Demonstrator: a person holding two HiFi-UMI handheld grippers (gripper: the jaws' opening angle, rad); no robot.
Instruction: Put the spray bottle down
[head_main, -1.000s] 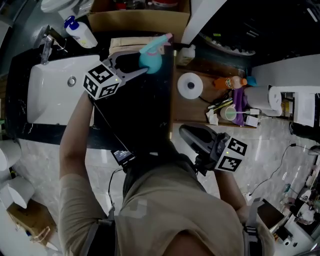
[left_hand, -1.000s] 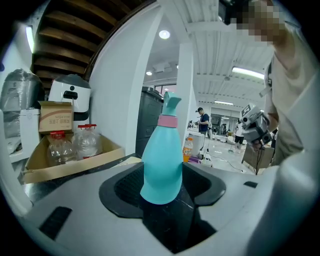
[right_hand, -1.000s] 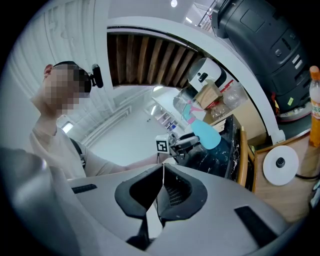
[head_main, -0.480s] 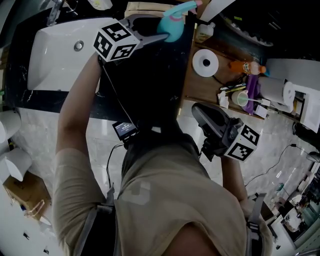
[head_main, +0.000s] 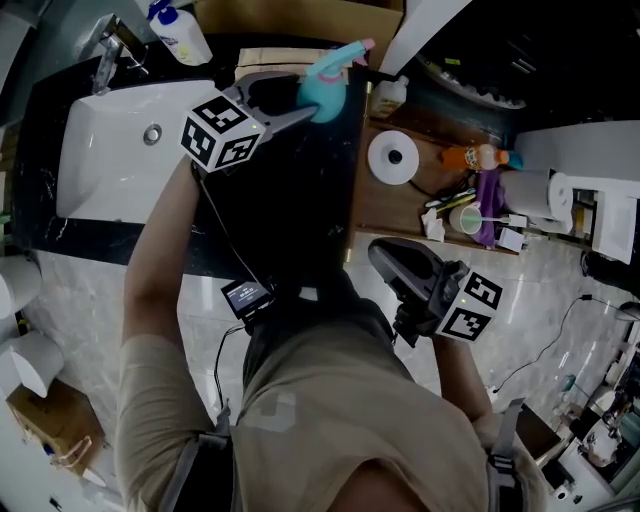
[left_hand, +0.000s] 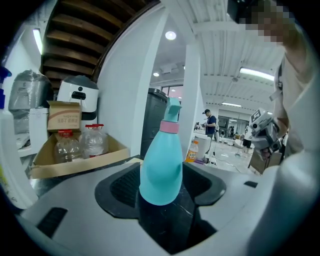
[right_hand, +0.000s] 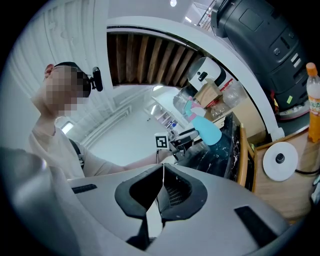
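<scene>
**Step in hand:** setting-down of spray bottle (head_main: 325, 88), not yet finished.

**Location of item:** upright between the jaws of left gripper (head_main: 305, 95), nozzle on top. Pads pressed on both sides of its wide lower body, so gripped, not released. Positioned at the far right corner of dark bench (head_main: 300, 185), with white sink (head_main: 110, 150) to the left and paper roll (head_main: 392, 158) on the wooden shelf to the right. Base low over the bench top; actual contact not decidable from any view.

**Next move, as judged:** lower until the base sits flat, then let the jaws off and draw the gripper straight back. Care needed not to nudge the bottle, tall and likely quick to tip; glossy bench top, so some risk of sliding.

**Pose:** left arm stretched forward, gripper near level and dipped slightly, marker cube toward the body. Right gripper (head_main: 385, 262) held close to the body, off the bench, jaws closed together on nothing, idle.
</scene>
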